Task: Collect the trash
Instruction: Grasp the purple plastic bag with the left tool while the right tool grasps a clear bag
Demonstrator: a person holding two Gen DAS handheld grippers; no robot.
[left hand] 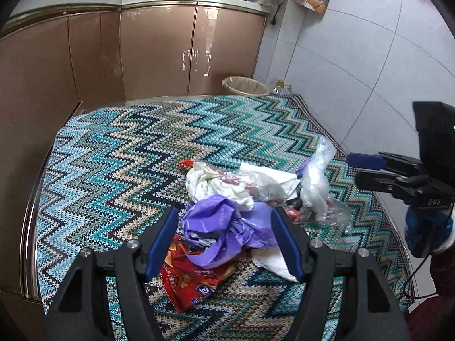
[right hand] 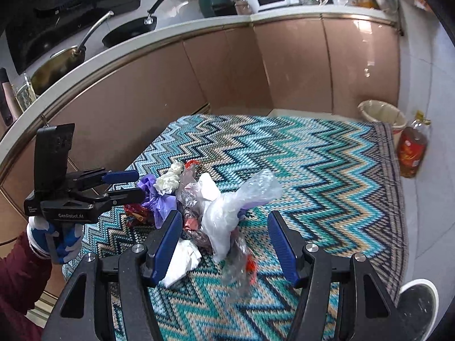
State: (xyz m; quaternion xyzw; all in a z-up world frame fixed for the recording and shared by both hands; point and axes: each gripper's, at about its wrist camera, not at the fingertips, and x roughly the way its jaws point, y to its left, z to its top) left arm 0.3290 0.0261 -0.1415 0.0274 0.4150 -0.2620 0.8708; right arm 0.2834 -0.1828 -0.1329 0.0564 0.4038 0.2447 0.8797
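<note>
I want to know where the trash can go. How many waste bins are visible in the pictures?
1. The beige lined waste bin stands on the floor beyond the far edge of the zigzag cloth, beside the brown cabinets. Others may be hidden outside the views.

Open zigzag rug (left hand: 119, 153) around the trash pile (left hand: 241, 199); cabinet fronts (left hand: 156, 51) and lined bin (left hand: 244, 86) beyond.

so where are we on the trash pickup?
Nothing looks collected yet: the trash pile sits loose on the zigzag rug, and no trash shows in the bin from here. Both tools are open and empty, the left tool over the purple bag, the right tool at the clear bag. All grabbing and binning remains.
</note>
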